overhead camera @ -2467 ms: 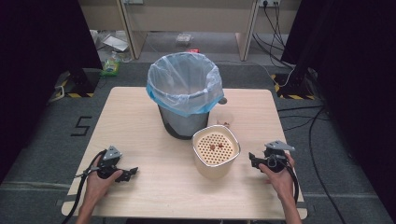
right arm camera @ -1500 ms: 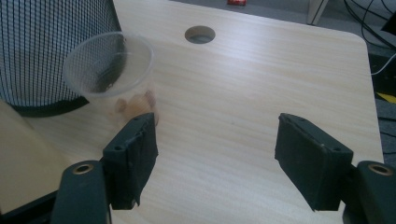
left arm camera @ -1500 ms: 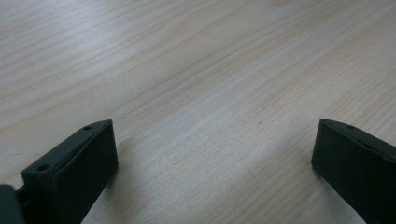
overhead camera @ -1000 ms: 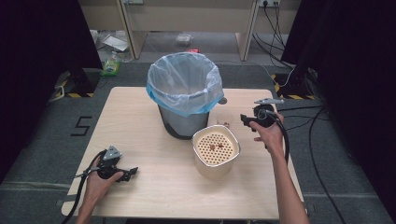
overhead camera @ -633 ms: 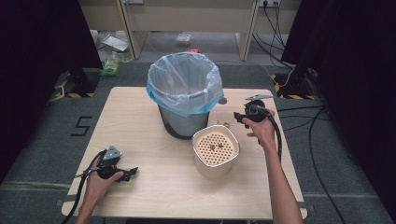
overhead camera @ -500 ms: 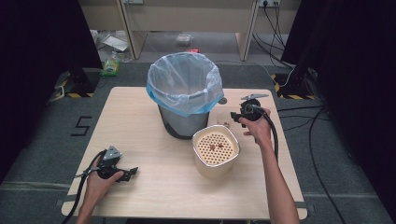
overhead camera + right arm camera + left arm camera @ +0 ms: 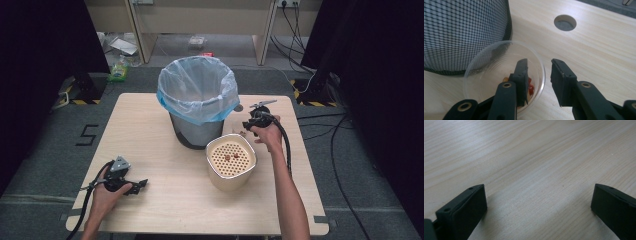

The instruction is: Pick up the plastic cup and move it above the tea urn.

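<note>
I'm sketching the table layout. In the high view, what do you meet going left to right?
left gripper → lined mesh bin → perforated cream container → right gripper

Black two-finger grippers, brass rivets on right gripper (image 7: pixel 539 75), black trailing cables, bare forearms.

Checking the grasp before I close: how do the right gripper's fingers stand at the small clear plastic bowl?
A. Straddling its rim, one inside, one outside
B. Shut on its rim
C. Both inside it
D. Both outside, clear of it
A: in the right gripper view the right gripper is open, one finger over the small clear plastic bowl, the other beyond its rim.
</note>
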A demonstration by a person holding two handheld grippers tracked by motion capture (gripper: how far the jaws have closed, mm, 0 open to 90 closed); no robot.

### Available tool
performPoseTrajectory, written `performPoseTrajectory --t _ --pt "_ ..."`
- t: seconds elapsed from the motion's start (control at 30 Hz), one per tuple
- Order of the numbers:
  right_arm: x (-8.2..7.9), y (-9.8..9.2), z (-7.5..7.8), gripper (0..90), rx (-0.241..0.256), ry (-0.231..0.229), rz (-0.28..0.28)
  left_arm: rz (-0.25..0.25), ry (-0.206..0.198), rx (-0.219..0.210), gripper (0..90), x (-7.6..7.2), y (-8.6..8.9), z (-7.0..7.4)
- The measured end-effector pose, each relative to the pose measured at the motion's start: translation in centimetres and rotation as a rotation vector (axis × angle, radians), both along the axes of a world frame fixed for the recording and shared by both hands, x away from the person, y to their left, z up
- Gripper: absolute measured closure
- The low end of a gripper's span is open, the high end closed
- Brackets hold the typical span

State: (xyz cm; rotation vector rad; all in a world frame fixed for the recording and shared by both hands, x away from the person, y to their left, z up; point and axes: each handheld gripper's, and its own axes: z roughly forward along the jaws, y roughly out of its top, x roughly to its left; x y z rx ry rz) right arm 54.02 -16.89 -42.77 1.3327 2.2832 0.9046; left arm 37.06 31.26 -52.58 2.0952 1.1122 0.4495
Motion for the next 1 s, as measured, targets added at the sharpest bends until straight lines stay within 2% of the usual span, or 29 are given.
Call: performPoseTrajectory --t 0.23,0.27,0.43,0.53,0.6,0.67,0.8,0.83,0.97,1.0 --pt "0.4 0.4 -0.7 76.8 -0.032 0.026 0.017 0.0 0.0 0.0 0.0 0.0 0.0 0.0" --pt "0.5 0.4 -0.8 80.2 -0.04 0.018 0.025 0.0 0.0 0.0 0.0 0.0 0.0 0.0" --pt "0.2 0.4 -0.7 81.9 -0.041 0.006 0.045 0.0 0.0 0.0 0.0 0.0 0.0 0.0" --pt "-0.4 0.1 -0.1 85.8 -0.029 -0.041 0.058 0.0 0.0 0.0 0.0 0.0 0.0 0.0" --pt "-0.7 -0.3 0.4 86.4 -0.05 -0.085 0.055 0.0 0.0 0.0 0.0 0.0 0.0 0.0" --pt "-1.1 -0.9 0.9 86.3 -0.033 -0.104 0.044 0.0 0.0 0.0 0.0 0.0 0.0 0.0" --pt "-1.7 -1.4 1.7 86.6 -0.051 -0.144 0.036 0.0 0.0 0.0 0.0 0.0 0.0 0.0" --pt "-2.1 -1.7 2.2 86.5 -0.051 -0.173 0.031 0.0 0.0 0.0 0.0 0.0 0.0 0.0" --pt "-2.6 -2.0 2.8 86.5 -0.048 -0.2 0.035 0.0 0.0 0.0 0.0 0.0 0.0 0.0" --pt "-2.8 -2.1 3.2 86.5 -0.061 -0.22 0.034 0.0 0.0 0.0 0.0 0.0 0.0 0.0"
